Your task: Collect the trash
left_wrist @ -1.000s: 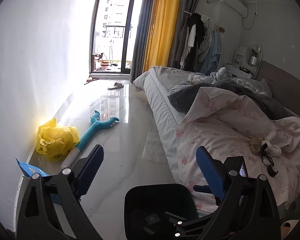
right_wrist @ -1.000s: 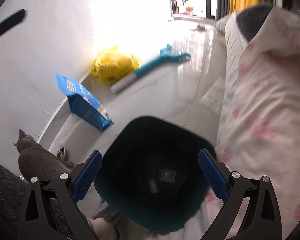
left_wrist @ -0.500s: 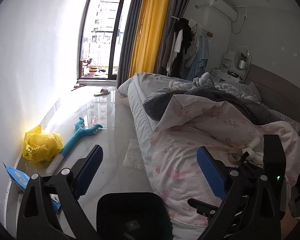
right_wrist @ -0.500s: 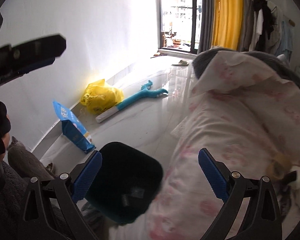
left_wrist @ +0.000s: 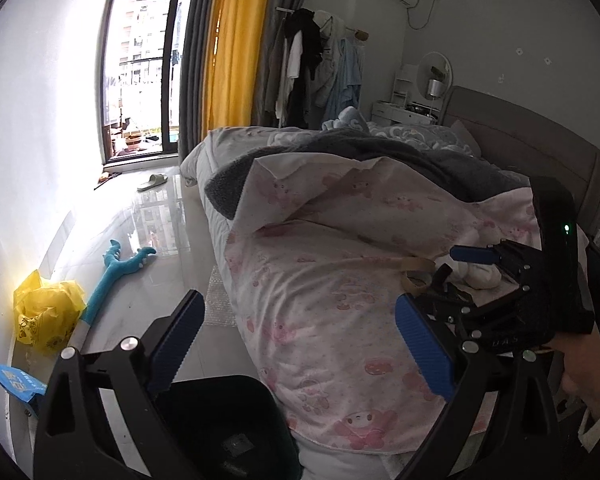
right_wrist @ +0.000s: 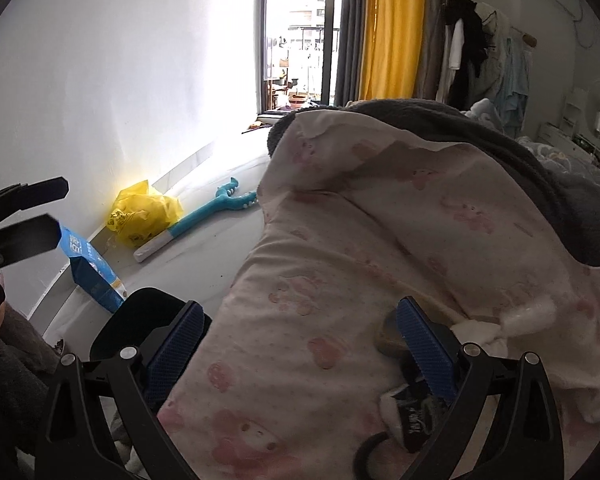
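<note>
The left tool [left_wrist: 300, 338] is spread wide and holds nothing; the black bin [left_wrist: 228, 428] sits right below it on the floor [left_wrist: 148, 240], beside the bed [left_wrist: 340, 280]. Ahead and to its right, the right tool [left_wrist: 448, 264] reaches over the pink quilt [left_wrist: 340, 240] towards a tape roll [left_wrist: 414, 276] and white wads [left_wrist: 480, 274].

The right tool [right_wrist: 300, 338] is also wide and empty. The tape roll [right_wrist: 388, 338] lies on the quilt just beside its right finger [right_wrist: 424, 348], with white wads [right_wrist: 480, 332] just past it and a dark scrap [right_wrist: 412, 420] under that finger. Far to its left lie a yellow bag [right_wrist: 144, 212], a blue packet [right_wrist: 92, 268] and a teal toy [right_wrist: 208, 216] on the floor by the wall [right_wrist: 120, 80].
</note>
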`<state>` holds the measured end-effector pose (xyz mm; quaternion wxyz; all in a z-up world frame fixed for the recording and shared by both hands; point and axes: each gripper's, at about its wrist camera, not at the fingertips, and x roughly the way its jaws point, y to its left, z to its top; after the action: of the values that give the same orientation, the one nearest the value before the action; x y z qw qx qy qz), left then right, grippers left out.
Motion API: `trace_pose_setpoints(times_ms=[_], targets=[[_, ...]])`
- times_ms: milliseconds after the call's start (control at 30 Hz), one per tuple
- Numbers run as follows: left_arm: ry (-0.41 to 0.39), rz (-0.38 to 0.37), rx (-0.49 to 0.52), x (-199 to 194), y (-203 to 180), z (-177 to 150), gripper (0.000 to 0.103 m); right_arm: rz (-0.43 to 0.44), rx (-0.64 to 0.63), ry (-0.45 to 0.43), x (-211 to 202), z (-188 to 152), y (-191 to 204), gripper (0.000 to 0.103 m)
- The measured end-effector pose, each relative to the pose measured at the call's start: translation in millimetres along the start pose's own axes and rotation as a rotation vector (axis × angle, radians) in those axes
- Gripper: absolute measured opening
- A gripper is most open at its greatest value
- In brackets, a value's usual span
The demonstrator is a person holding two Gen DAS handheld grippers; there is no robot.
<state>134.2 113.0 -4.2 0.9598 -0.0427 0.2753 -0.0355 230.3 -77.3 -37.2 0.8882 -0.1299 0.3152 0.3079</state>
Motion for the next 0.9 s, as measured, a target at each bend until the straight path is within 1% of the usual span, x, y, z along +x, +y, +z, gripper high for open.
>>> trace_pose_setpoints(times_ms=[100, 200, 267, 367, 500, 667, 767, 800, 833, 900], targets=[[0.037, -0.069, 0.002, 12, -15, -2, 0.098, -0.01, -0.015, 0.005, -3, -3, -20, 0.098], [0.054, -0.093, 0.034, 19, -30, -6, 0.098, -0.011, -0.034, 0.018, -1, -8, -37, 0.098], [0.073, -0.125, 0.047, 28, -38, -11, 0.098, -0.008, -0.041, 0.028, 0, -10, -48, 0.098], [0.126, -0.18, 0.044, 48, -50, -22, 0.098, -0.007, -0.07, 0.056, 6, -12, -60, 0.098], [0.185, -0.251, 0.055, 71, -66, -32, 0.097, -0.001, -0.126, 0.113, 19, -17, -69, 0.098], [0.226, -0.339, 0.127, 84, -95, -43, 0.097, 0.002, -0.188, 0.175, 38, -22, -72, 0.097], [0.241, -0.372, 0.157, 88, -108, -49, 0.097, -0.002, -0.211, 0.194, 44, -24, -74, 0.087], [0.244, -0.379, 0.161, 88, -111, -49, 0.097, -0.004, -0.218, 0.2, 46, -25, -74, 0.081], [0.247, -0.387, 0.165, 90, -114, -51, 0.097, -0.007, -0.228, 0.208, 48, -25, -74, 0.079], [0.253, -0.399, 0.168, 92, -118, -52, 0.097, -0.006, -0.235, 0.22, 53, -26, -75, 0.078]])
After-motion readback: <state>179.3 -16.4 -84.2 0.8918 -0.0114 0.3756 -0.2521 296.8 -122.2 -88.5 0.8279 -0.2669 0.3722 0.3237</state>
